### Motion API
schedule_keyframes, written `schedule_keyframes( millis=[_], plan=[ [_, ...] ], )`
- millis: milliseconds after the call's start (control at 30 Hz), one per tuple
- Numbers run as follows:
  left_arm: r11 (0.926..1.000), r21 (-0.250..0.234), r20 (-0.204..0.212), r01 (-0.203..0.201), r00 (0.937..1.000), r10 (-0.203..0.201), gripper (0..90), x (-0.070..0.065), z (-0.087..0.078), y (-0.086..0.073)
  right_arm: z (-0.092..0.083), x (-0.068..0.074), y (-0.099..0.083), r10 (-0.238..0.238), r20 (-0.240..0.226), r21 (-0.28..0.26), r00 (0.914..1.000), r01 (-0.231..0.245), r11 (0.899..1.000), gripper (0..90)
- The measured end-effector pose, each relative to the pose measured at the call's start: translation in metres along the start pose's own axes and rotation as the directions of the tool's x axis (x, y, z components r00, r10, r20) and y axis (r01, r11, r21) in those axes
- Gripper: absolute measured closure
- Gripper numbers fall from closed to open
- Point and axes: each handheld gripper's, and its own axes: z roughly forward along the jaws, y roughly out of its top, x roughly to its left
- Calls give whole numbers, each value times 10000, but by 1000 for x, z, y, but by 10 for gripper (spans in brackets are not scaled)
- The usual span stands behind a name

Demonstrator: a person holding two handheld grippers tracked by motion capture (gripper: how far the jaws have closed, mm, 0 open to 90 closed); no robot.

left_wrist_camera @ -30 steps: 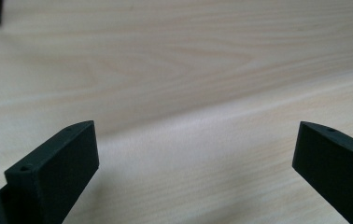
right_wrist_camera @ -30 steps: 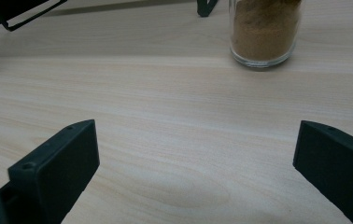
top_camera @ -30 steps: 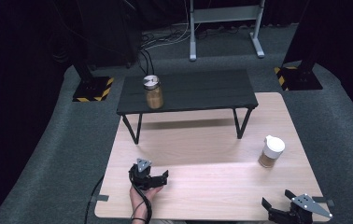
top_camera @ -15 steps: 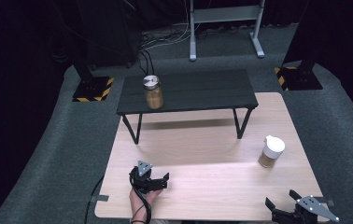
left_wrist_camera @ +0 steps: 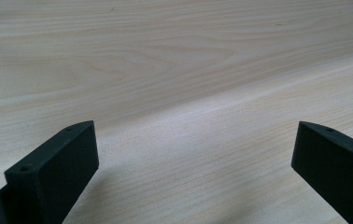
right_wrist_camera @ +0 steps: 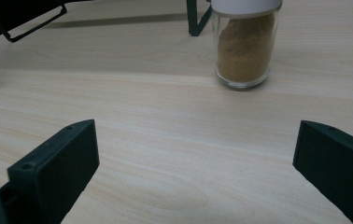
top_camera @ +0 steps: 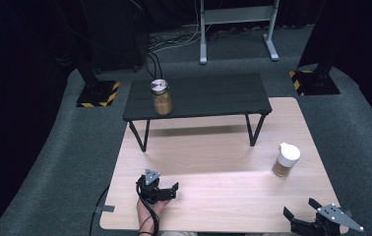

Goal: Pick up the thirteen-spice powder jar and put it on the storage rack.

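The right tool (top_camera: 302, 212) sits at the near right corner of the light wooden surface (top_camera: 213, 167), its 2 black jaws spread wide with nothing between them. In the right gripper view those jaws rise from the bottom corners and frame bare wood, and beyond them, a little right of centre, stands the white-capped spice jar (right_wrist_camera: 245, 44). The jar is glass, upright, and filled most of the way with a brown powder. In the high view the same jar (top_camera: 286, 159) stands on the right side of the surface, farther from the person than the right tool and well apart from it.

The left tool (top_camera: 167, 192) rests near the near edge of the surface, left of centre, held by a hand (top_camera: 147, 209) that comes in from the bottom. Its jaws are also wide apart and empty; the left gripper view shows plain wood grain between them.

At the far end of the surface stands a small black table (top_camera: 199, 96) on thin legs. On its left part stands a second jar (top_camera: 161, 97) with a silver lid and brown contents, upright, well apart from both tools.
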Motion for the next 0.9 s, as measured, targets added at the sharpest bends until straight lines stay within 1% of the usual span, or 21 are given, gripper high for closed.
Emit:
schedule_keyframes(
  millis=[233,300,500,567,600,700,800,867,900],
  plan=[
    [10000,39,181,-86,9998,86,5,3,0,1,10,-1,3,-263,108,2,9996,263,9997,0],
    [9999,1,181,-111,9998,111,5,3,0,0,14,-1,1,-346,216,-141,9992,349,9993,0],
    [9999,-7,250,-106,9996,106,5,4,0,0,22,-7,1,-275,331,-480,9991,291,9984,0],
    [10000,5,261,-94,9996,93,5,4,0,0,24,-9,1,-264,303,-526,9992,280,9982,0],
    [10000,-26,267,-96,9996,97,5,4,0,0,27,-9,1,-288,338,-625,9990,308,9976,0],
    [9999,-109,279,-25,9996,28,5,4,-1,-2,33,-11,1,-278,300,-680,9992,298,9972,0],
    [9999,-133,277,0,9996,4,5,5,-1,-2,43,-10,3,-390,300,-687,9988,410,9968,0],
    [9999,-143,276,-9,9996,13,6,5,-1,-2,46,-10,3,-430,315,-672,9986,450,9967,0],
    [9999,-140,302,-12,9995,16,5,5,-1,-2,51,-10,4,-503,360,-665,9981,526,9964,0]
  ],
)
